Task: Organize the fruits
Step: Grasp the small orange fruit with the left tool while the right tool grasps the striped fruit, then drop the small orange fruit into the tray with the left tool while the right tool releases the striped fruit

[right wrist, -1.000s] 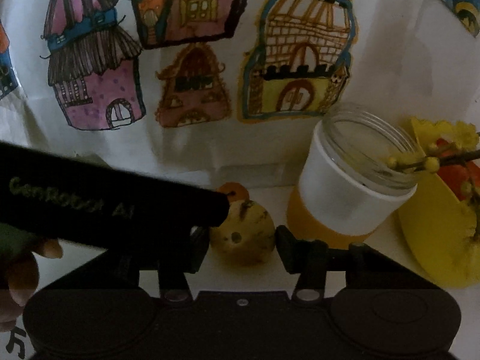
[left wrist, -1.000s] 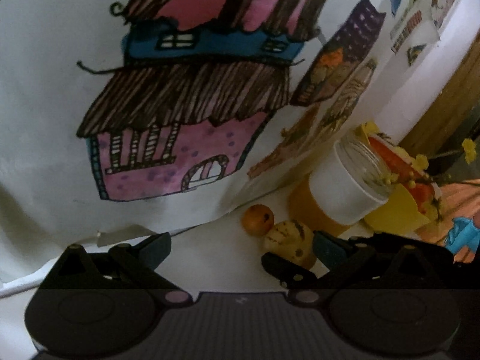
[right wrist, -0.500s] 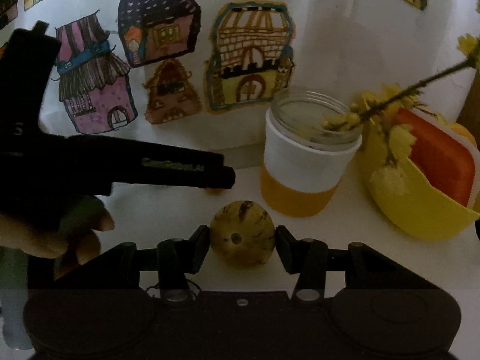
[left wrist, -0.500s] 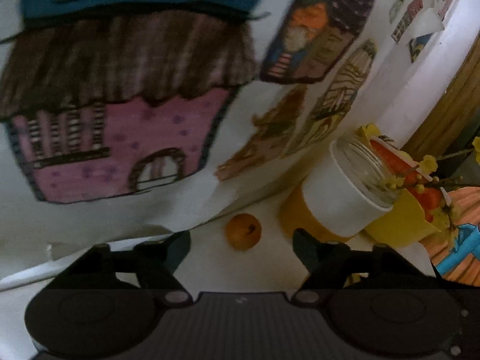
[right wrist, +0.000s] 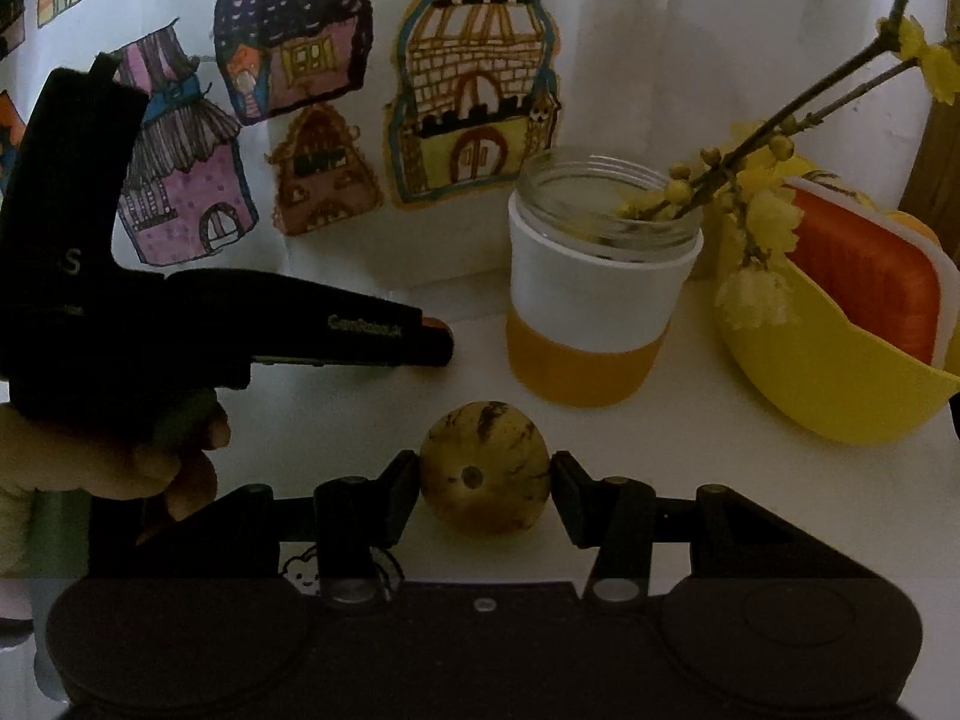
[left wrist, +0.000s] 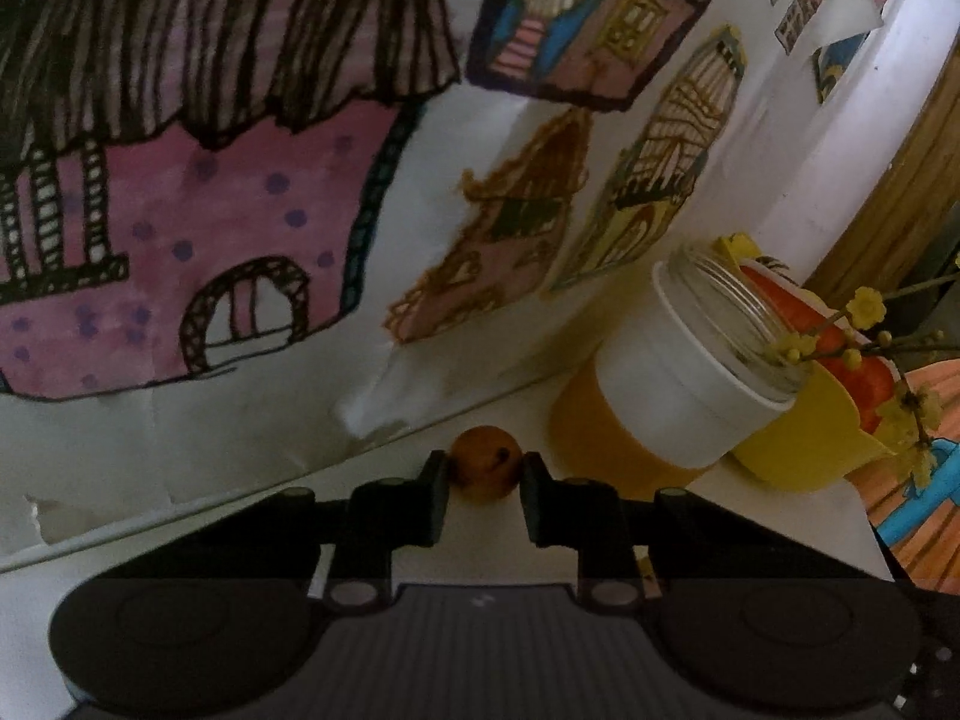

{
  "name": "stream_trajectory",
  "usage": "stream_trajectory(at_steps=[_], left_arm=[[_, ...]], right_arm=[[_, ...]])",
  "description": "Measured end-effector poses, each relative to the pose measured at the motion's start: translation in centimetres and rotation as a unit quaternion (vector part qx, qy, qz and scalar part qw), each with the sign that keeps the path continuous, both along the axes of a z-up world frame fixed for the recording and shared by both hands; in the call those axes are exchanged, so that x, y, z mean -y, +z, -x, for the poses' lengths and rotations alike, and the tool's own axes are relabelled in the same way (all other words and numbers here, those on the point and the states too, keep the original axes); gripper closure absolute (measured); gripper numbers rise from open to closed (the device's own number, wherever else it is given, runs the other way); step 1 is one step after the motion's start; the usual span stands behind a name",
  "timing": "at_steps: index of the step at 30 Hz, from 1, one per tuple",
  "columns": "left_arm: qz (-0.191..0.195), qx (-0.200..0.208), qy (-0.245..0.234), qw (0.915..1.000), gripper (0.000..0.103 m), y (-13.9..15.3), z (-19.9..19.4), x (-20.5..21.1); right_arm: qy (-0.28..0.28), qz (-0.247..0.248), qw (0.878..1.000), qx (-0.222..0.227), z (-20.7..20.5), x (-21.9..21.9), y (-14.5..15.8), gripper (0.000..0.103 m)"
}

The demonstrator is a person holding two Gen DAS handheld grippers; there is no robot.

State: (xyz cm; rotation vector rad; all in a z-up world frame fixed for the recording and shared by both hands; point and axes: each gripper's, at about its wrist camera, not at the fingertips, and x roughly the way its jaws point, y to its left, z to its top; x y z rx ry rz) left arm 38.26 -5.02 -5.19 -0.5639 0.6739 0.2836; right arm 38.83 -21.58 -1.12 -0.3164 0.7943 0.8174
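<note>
While both grippers sit low over the white table (right wrist: 690, 480), two fruits are in view, one at each tool. Left gripper (left wrist: 485, 471): its two fingers press against the sides of one small orange fruit (left wrist: 486, 462), which rests on the table close to the bottom edge of the paper; jaws closed on it. Right gripper (right wrist: 485, 483): its two fingers flank one larger yellow fruit (right wrist: 485, 468) with dark blotches, stem end facing the camera. The left finger appears to touch the skin; a narrow gap may remain at the right finger, so I cannot tell whether the jaws actually grip. That fruit lies on the table in front of the jar.

One jar (right wrist: 594, 282), open at the top, with a white band above an orange base, stands upright just behind the yellow fruit. One yellow bowl (right wrist: 840, 384) stands to the right of the jar, tilted, holding one orange-red block (right wrist: 864, 276). One twig (right wrist: 798, 108) with yellow blossoms reaches over jar and bowl.

One hand (right wrist: 120, 462) holds the left tool. One paper sheet (right wrist: 630, 48) on the wall carries several painted houses; four show clearly in the right view
</note>
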Motion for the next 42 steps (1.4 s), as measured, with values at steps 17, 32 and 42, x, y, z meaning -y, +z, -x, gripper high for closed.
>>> stream_trajectory(at_steps=[17,32,42], left_arm=[[-0.01,0.012,-0.048,0.9987,0.077,3.0,5.9,-0.1],[-0.016,0.053,-0.183,0.9815,0.077,7.6,15.5,5.6],[-0.028,0.059,-0.268,0.9613,0.077,8.9,18.9,11.0]], right_arm=[[-0.054,-0.034,0.998,0.002,4.7,1.4,2.2,0.053],[-0.214,-0.077,0.973,0.033,16.1,11.6,6.5,0.053],[-0.301,-0.066,0.951,0.03,23.4,17.5,5.7,0.053]])
